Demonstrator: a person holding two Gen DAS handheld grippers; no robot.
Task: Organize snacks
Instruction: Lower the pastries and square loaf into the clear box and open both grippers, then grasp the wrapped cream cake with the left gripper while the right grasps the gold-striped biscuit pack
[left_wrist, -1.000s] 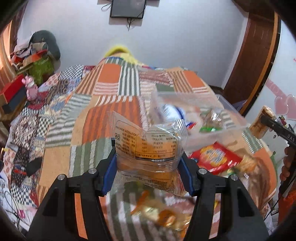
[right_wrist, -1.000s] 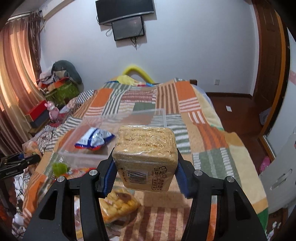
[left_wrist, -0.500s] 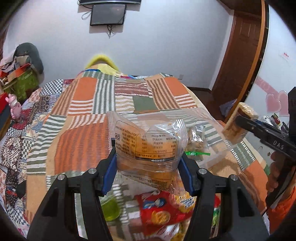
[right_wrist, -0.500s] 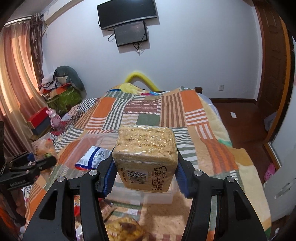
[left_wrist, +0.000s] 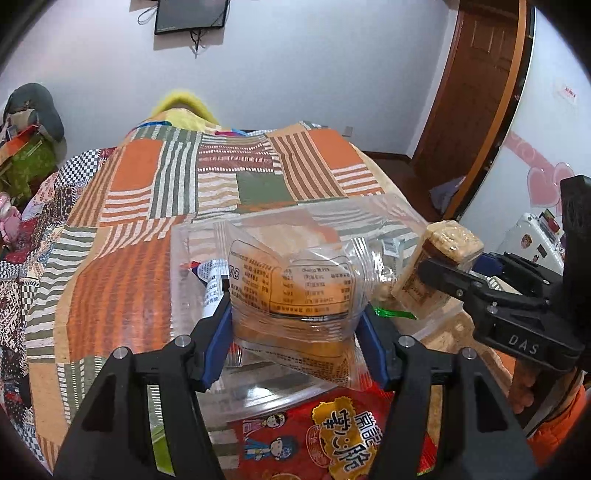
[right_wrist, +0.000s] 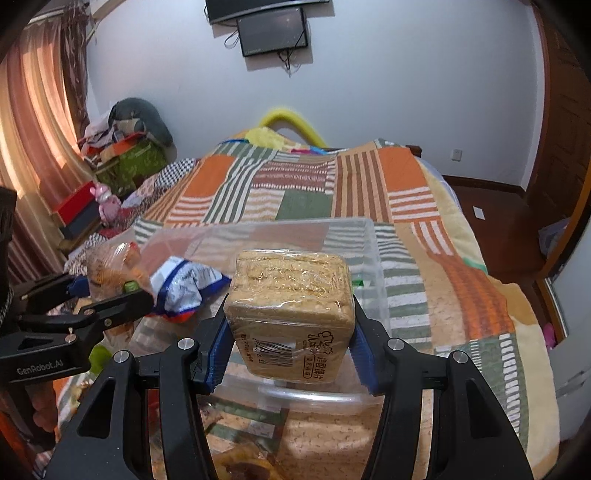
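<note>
A: Left wrist view, item one: my left gripper (left_wrist: 293, 325), fingers closed on a clear snack bag (left_wrist: 291, 291), held above the clear bin (left_wrist: 177, 258).

B: Item two?

A: My right gripper (right_wrist: 290, 345), fingers clamped on a wrapped cracker block (right_wrist: 290, 306), over the bin's near rim; from the left camera it sits at three o'clock.

B: Bin contents?

A: A blue-white packet (right_wrist: 184, 284) at ten o'clock of the block.

B: Risks?

A: I judge two: the grippers knocking together over the bin, and the slack bag slipping or landing on the rim if I let go too soon.
</note>
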